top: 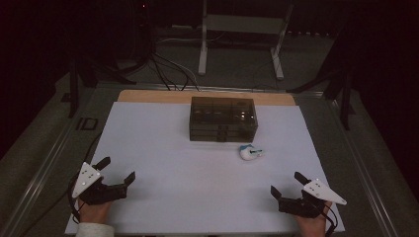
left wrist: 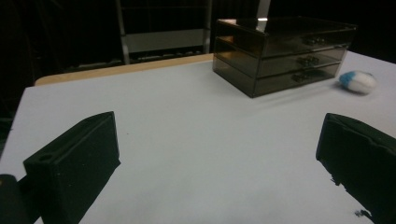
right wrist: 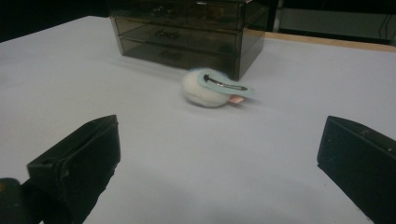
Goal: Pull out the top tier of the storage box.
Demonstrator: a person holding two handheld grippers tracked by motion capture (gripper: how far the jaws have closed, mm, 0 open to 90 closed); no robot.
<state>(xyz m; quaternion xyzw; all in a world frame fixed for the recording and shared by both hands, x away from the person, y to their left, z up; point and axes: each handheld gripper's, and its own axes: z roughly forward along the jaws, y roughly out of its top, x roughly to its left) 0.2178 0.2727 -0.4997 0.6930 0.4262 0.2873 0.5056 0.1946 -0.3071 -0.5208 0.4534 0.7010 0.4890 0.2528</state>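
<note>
A smoky see-through drawer box (top: pixel 223 118) (left wrist: pixel 282 52) (right wrist: pixel 187 32) with three shut drawers stands at the far middle of the white table (top: pixel 197 168). Just in front of its right corner lies a small white fluffy hair clip with a pale blue backing (top: pixel 250 151) (left wrist: pixel 357 81) (right wrist: pixel 215 87). My left gripper (top: pixel 116 169) (left wrist: pixel 219 163) rests at the near left, jaws wide apart with bare table between them. My right gripper (top: pixel 286 183) (right wrist: pixel 219 163) rests at the near right, open and empty, its jaws aimed toward the clip and box.
A wooden table edge (top: pixel 148 95) shows beyond the white sheet. Behind the table stand a white metal frame (top: pixel 242 29) and dark cables (top: pixel 168 69) on the floor. Metal rails (top: pixel 49 153) run along both sides.
</note>
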